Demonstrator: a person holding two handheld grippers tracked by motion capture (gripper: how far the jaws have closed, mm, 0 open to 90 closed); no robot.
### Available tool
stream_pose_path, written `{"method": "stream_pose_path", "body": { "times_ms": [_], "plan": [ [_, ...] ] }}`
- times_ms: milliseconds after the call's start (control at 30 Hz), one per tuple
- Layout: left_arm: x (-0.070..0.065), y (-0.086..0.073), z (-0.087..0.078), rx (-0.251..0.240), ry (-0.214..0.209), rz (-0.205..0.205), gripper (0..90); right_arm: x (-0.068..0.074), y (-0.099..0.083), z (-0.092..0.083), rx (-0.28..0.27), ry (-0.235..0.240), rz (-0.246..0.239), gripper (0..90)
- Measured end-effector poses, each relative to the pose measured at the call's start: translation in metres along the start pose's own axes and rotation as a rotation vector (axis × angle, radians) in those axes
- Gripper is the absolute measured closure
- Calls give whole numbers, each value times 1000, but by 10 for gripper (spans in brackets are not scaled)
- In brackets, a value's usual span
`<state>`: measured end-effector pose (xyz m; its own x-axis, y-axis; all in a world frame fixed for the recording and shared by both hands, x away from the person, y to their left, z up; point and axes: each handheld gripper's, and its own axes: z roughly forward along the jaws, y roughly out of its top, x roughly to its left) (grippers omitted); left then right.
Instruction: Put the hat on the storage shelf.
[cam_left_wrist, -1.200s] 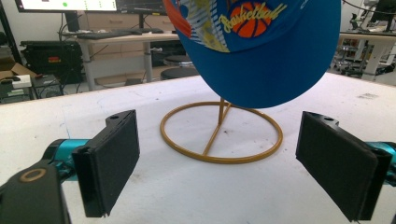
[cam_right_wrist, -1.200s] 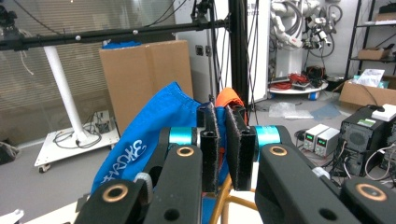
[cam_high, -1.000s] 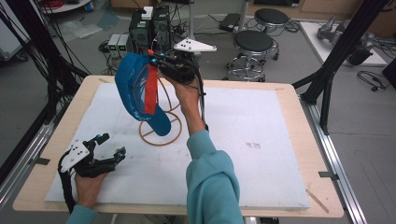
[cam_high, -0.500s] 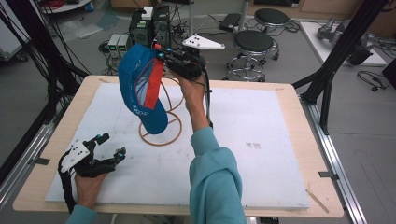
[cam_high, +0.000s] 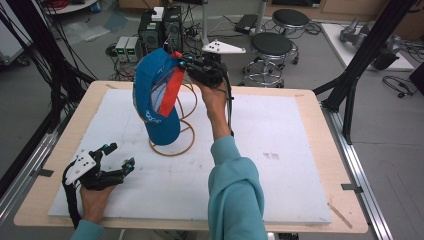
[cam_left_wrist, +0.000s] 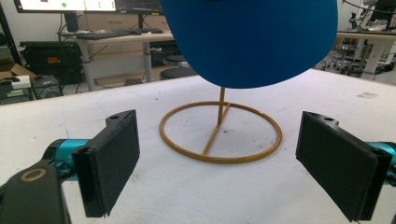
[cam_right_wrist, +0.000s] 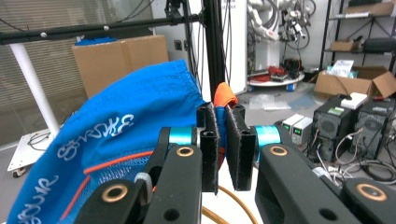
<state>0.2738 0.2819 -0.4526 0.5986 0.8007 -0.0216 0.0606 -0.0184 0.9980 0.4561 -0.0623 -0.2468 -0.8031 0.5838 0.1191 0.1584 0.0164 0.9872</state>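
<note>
While the right gripper (cam_high: 186, 63) pinches the blue cap (cam_high: 156, 97) over the wire stand (cam_high: 172, 135), the left gripper (cam_high: 116, 156) rests spread, clear near the table's front-left edge (cam_high: 31, 197).

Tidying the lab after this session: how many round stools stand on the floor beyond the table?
2. One stool stands just past the table's far edge, right of the raised right gripper. The other stool is farther back, near the top of the high view. More may be hidden outside the frame.
</note>
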Motion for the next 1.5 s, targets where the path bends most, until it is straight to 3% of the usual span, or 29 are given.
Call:
{"method": "stream_pose_path", "body": {
  "times_ms": [300,800,1100,1133,1300,1500],
  "plan": [
    [0,0,0,-2,-1,0,139,-10,-9,-3,37,-22,-3,848],
    [-1,0,0,-1,-2,10,139,-26,-17,-22,159,-43,-2,847],
    [0,0,0,-3,-1,6,139,-31,-23,-36,182,-79,-57,846],
    [0,0,0,1,-1,11,139,-31,-27,-37,222,-81,-74,845],
    [-1,0,0,-1,-1,7,139,-29,-36,-34,291,-76,-119,843],
    [-1,0,0,-1,-1,13,139,-29,-48,-35,335,-79,-141,842]
  ]
}}
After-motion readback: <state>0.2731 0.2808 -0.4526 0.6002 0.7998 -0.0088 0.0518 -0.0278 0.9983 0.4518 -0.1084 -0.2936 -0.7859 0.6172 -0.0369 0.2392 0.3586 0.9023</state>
